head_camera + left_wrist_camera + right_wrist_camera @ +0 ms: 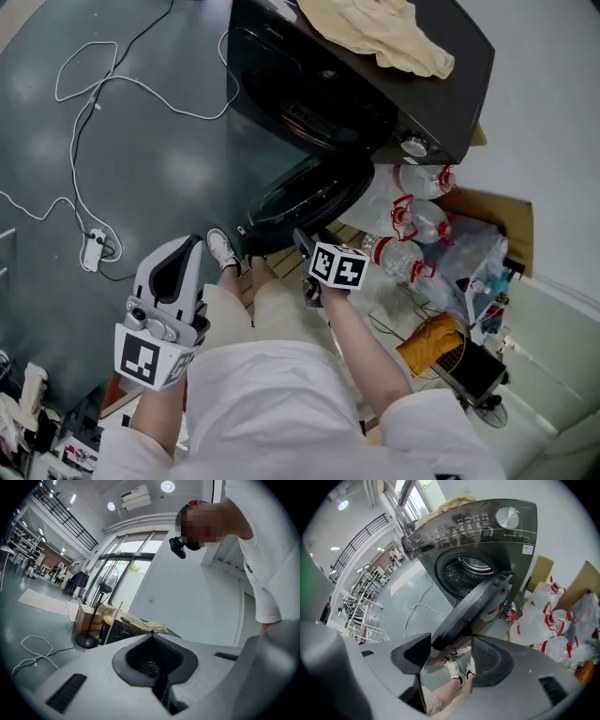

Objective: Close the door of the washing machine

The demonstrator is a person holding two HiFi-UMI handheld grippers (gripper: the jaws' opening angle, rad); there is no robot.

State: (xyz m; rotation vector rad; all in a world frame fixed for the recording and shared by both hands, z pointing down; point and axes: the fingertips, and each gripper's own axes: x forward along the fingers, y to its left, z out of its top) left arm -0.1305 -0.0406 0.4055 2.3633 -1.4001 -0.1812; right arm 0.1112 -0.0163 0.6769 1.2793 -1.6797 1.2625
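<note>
A black front-loading washing machine [441, 94] [487, 524] stands with its round door [300, 199] [474, 605] swung open, the drum [468, 571] showing behind it. My right gripper [303, 247] [450, 643] is at the door's outer edge. Its jaws stand apart with the rim between the fingertips. My left gripper [180, 255] [155, 666] is held up to the left, away from the machine, shut on nothing. A beige cloth [375, 33] [140, 621] lies on top of the machine.
Clear plastic bottles with red straps [412, 220] [539, 625] and a cardboard box [497, 214] crowd the floor right of the door. A white cable [94, 84] loops across the grey floor at left. The person's shoes [222, 248] stand below the door. A floor fan [96, 616] stands beyond.
</note>
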